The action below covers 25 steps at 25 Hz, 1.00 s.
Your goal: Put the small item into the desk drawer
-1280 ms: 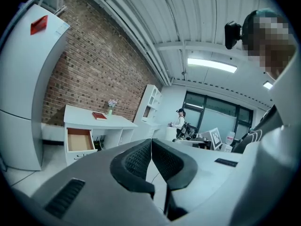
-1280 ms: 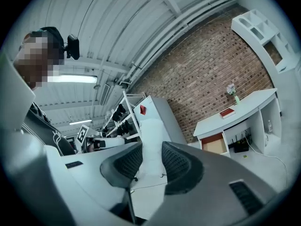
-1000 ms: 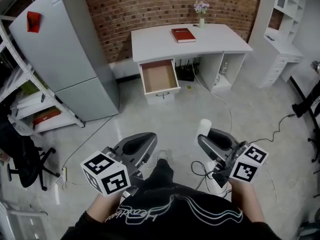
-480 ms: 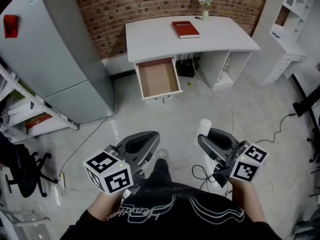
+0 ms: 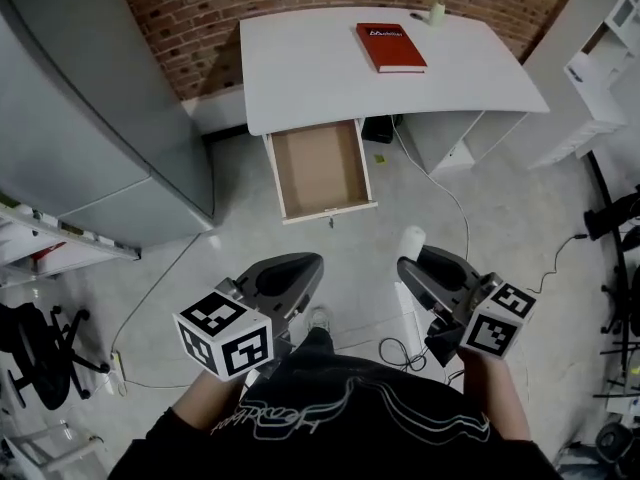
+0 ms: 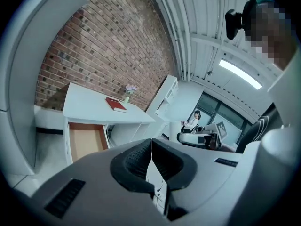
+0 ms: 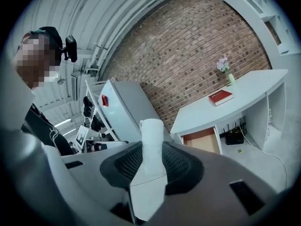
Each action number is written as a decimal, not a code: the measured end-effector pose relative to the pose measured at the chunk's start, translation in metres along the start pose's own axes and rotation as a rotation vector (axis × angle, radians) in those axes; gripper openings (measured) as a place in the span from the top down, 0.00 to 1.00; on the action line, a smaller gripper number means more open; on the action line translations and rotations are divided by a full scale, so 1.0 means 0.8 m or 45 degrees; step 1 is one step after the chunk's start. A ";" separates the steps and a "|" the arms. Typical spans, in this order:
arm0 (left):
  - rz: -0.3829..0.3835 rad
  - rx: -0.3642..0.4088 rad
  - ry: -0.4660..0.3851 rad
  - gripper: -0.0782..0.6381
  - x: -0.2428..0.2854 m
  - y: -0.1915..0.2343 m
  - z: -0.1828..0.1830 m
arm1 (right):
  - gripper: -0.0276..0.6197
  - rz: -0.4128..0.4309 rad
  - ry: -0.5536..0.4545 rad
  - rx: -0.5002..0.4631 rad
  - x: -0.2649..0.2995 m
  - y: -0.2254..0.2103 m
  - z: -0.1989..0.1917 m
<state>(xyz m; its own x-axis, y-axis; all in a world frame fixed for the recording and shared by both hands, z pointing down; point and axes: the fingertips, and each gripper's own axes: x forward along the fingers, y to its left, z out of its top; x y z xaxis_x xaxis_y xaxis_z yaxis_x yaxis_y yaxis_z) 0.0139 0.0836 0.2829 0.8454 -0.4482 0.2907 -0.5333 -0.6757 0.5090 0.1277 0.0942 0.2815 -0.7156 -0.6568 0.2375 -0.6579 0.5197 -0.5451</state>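
My right gripper (image 5: pixel 418 260) (image 7: pixel 151 166) is shut on a small white cylinder (image 5: pixel 409 241) (image 7: pixel 150 150) that sticks up past its pads. My left gripper (image 5: pixel 292 268) (image 6: pixel 151 160) is shut with its pads pressed together and nothing between them. Ahead stands a white desk (image 5: pixel 310 78) (image 7: pixel 244 91) (image 6: pixel 84 108) against a brick wall. Its wooden drawer (image 5: pixel 319 167) (image 7: pixel 203 140) (image 6: pixel 83 141) is pulled out and shows a bare bottom. Both grippers hang well short of the drawer, over the floor.
A red book (image 5: pixel 390 46) and a small flower vase (image 5: pixel 437 8) rest on the desk top. A grey fridge (image 5: pixel 70 138) stands left of the desk, white shelves (image 5: pixel 605 48) to the right. Cables (image 5: pixel 455 213) trail across the floor; a black chair (image 5: pixel 35 353) sits at left.
The view has closed in on the desk, and the open drawer now lies nearer below. Both grippers keep their place in the head view, the right one still shut on the white cylinder.
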 end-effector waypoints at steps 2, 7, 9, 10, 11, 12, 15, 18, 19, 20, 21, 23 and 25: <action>0.004 -0.018 0.008 0.86 0.019 0.034 0.018 | 0.75 -0.016 0.017 -0.004 0.034 -0.026 0.020; 0.034 -0.050 0.008 0.86 0.055 0.104 0.048 | 0.75 -0.051 0.092 -0.058 0.106 -0.085 0.048; 0.056 -0.070 0.007 0.86 0.066 0.126 0.046 | 0.75 -0.054 0.119 -0.066 0.127 -0.106 0.051; 0.069 -0.075 0.010 0.86 0.071 0.136 0.044 | 0.75 -0.052 0.131 -0.069 0.137 -0.115 0.051; 0.083 -0.078 0.013 0.86 0.076 0.146 0.042 | 0.75 -0.050 0.147 -0.072 0.146 -0.124 0.050; 0.096 -0.079 0.015 0.86 0.080 0.155 0.040 | 0.75 -0.049 0.165 -0.078 0.156 -0.133 0.049; 0.137 -0.101 0.015 0.86 0.088 0.181 0.037 | 0.75 -0.044 0.224 -0.107 0.187 -0.153 0.045; 0.179 -0.151 0.026 0.86 0.092 0.203 0.029 | 0.75 -0.028 0.275 -0.109 0.215 -0.174 0.034; 0.191 -0.162 0.029 0.86 0.095 0.211 0.027 | 0.75 -0.025 0.284 -0.099 0.224 -0.182 0.031; 0.202 -0.172 0.032 0.86 0.098 0.218 0.025 | 0.75 -0.022 0.292 -0.085 0.233 -0.191 0.028; 0.213 -0.180 0.035 0.86 0.101 0.225 0.023 | 0.75 -0.020 0.300 -0.068 0.240 -0.199 0.024; 0.237 -0.191 0.038 0.86 0.108 0.240 0.023 | 0.75 -0.021 0.325 -0.043 0.255 -0.217 0.016; 0.269 -0.201 0.035 0.86 0.115 0.259 0.027 | 0.75 -0.030 0.361 -0.041 0.271 -0.235 0.011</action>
<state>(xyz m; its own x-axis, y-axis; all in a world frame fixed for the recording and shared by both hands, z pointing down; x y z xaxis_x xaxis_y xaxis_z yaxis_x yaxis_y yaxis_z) -0.0195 -0.1100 0.3976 0.7176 -0.5521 0.4245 -0.6881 -0.4682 0.5543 0.0985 -0.1505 0.4279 -0.7341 -0.4925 0.4675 -0.6790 0.5264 -0.5117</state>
